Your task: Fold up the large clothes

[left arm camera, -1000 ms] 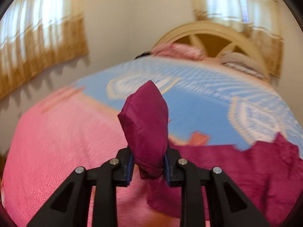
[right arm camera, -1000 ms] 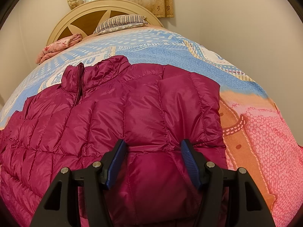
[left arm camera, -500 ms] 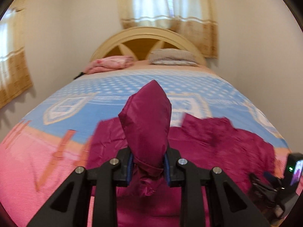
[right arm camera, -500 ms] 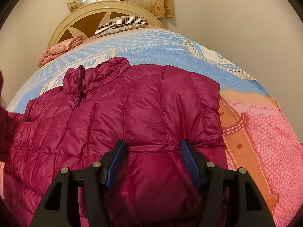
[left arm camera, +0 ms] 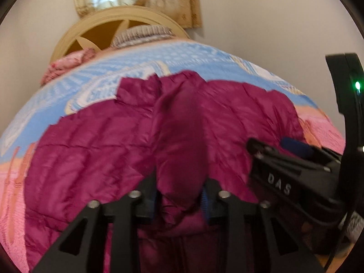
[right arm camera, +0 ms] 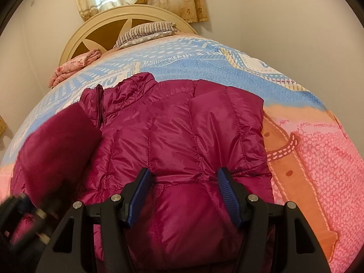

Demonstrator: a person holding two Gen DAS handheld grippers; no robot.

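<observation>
A magenta puffer jacket (left arm camera: 91, 147) (right arm camera: 182, 125) lies front up on the bed, collar toward the headboard. My left gripper (left arm camera: 180, 195) has the jacket's sleeve (left arm camera: 182, 136) between its pads, and its jaws are opening. The puffy cuff still fills the gap and stands up over the jacket's body. In the right wrist view the sleeve (right arm camera: 56, 145) slants across the jacket's left side, with the blurred left gripper (right arm camera: 22, 216) below it. My right gripper (right arm camera: 183, 177) (left arm camera: 273, 145) stands open low on the jacket's right half, its fingers astride a seam.
The bedspread (right arm camera: 318, 159) is blue toward the headboard (right arm camera: 102, 20) and pink near me. A striped pillow (right arm camera: 145, 31) and a folded pink blanket (right arm camera: 75, 63) lie at the head. Walls close in on both sides of the bed.
The left gripper has swung rightward from the pink side of the bed, carrying the sleeve across onto the jacket's body, and its jaws stand wider. The right gripper has stayed put.
</observation>
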